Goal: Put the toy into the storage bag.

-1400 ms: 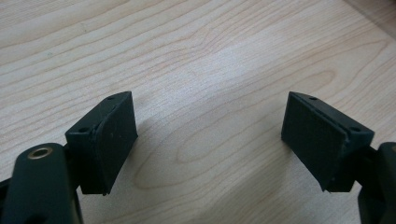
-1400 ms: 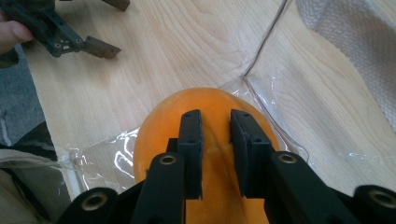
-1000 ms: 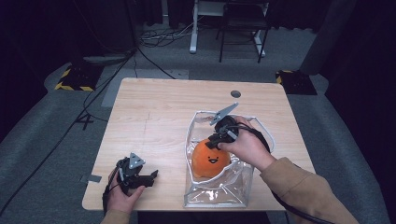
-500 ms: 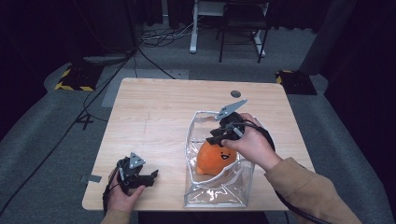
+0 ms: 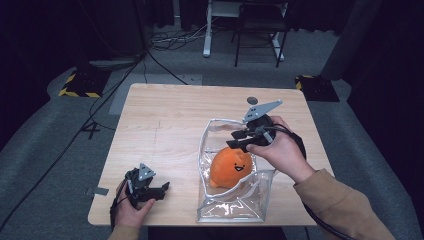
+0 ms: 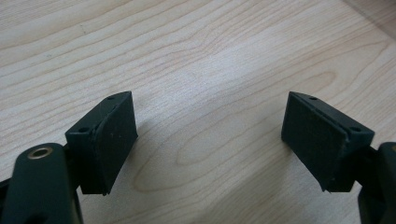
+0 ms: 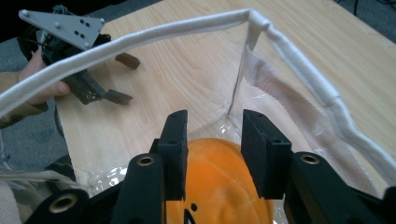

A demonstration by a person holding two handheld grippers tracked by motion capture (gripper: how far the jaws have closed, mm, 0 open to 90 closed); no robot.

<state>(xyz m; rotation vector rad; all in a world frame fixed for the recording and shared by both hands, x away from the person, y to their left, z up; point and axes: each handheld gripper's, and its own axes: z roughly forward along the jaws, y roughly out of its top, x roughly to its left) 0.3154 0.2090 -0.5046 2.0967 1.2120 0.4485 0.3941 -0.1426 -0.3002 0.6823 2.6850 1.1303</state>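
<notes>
The orange plush toy (image 5: 230,169) sits inside the clear plastic bag (image 5: 235,210), which stands open-mouthed on the right half of the wooden surface (image 5: 165,125); its white-trimmed rim (image 7: 289,51) rings the toy on all sides. The toy's stitched face (a small smile) looks toward the person's side of the surface.

The right hand-held gripper (image 5: 239,142) hangs just above and a little beyond the toy, within the bag's mouth. Its jaws have just been opening and now stand partly apart; in the right gripper view the orange top of the toy (image 7: 219,186) lies below and between the black pads (image 7: 175,154), which look clear of the plush, so I judge the toy released rather than gripped.

The left hand-held gripper (image 5: 161,190) rests low at the near left corner of the surface, well apart from the bag, jaws spread wide over bare wood with nothing between them.

The relation that matters next: the toy lies straight below the right hand-held gripper, which is by far the nearer of the two. The toy is roundish, with no marked long axis, so any withdrawal should go straight up through the rim, which could snag the jaws.
</notes>
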